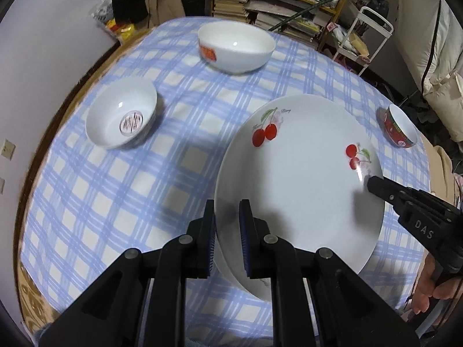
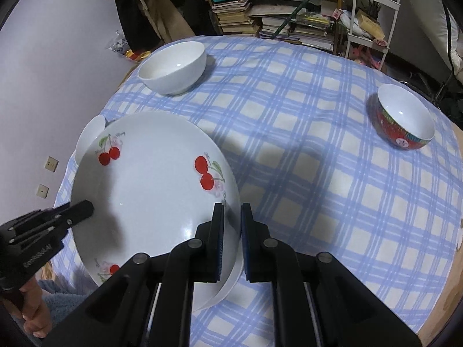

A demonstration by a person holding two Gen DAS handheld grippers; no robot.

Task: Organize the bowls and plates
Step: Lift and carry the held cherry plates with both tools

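Observation:
A white cherry plate [image 1: 303,179] lies on top of another plate [image 1: 249,286] on the checked tablecloth; it also shows in the right wrist view [image 2: 150,190]. My left gripper [image 1: 227,217] straddles the plate's left rim, jaws narrowly apart. My right gripper [image 2: 232,217] straddles the right rim the same way, and shows in the left wrist view [image 1: 373,186]. A big white bowl [image 1: 235,47] stands far, a white bowl with a red mark inside [image 1: 123,117] at left, and a red-sided bowl [image 2: 405,124] at right.
The blue checked tablecloth [image 2: 318,173] covers a round table. Bookshelves with stacked books [image 2: 275,14] and a white cart [image 2: 373,14] stand behind it. A lilac wall [image 1: 43,57] is at left.

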